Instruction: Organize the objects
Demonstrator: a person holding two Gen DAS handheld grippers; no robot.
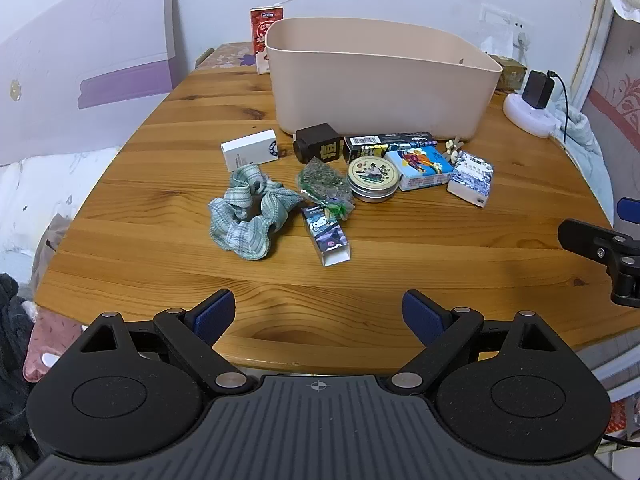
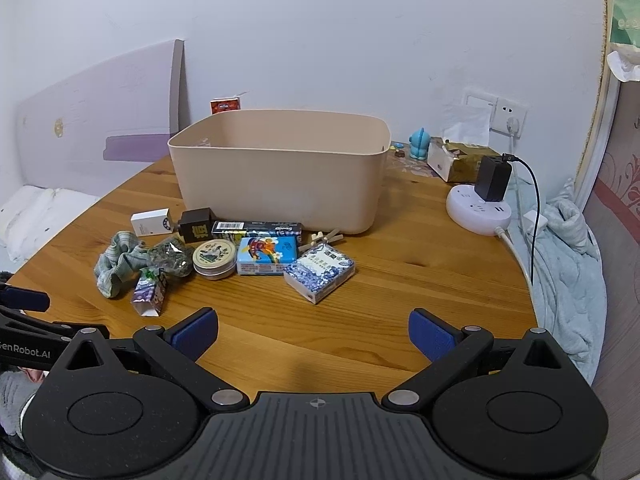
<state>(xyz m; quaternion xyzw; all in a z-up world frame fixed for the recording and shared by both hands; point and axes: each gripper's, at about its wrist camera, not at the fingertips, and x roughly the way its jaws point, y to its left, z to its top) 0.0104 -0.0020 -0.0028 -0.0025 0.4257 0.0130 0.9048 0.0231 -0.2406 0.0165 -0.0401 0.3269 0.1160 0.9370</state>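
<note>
Clutter lined up in front of the bin, both tools spread

Clutter sits in a loose row on the wooden tabletop (image 1: pixel 400 248), just in front of the beige bin (image 1: pixel 376 80), which stands toward the far edge. From my left wrist view I see, running left to right: a white box (image 1: pixel 251 155), a green checked scrunchie (image 1: pixel 250 212), a small black box (image 1: pixel 318 148), a crinkled green packet (image 1: pixel 324 184), a round tin (image 1: pixel 373 178), a long dark box (image 1: pixel 388 145) lying against the bin's front wall, a blue tissue pack (image 1: pixel 422 168) and a blue-and-white patterned pack (image 1: pixel 471 178). A little purple cartoon box (image 1: pixel 326 236) lies nearest to me, just below the green packet, with one end open.

My left tool (image 1: pixel 318 316) hovers over the near edge of the tabletop with its blue pads wide apart and nothing between them. My right tool (image 2: pixel 313 334) is likewise spread and holds nothing; the patterned pack is the closest item ahead of it.

In the right wrist view, a white power strip (image 2: pixel 478 210) with a black charger (image 2: pixel 493 178) plugged in sits at the right side of the tabletop, well apart from the row.
</note>
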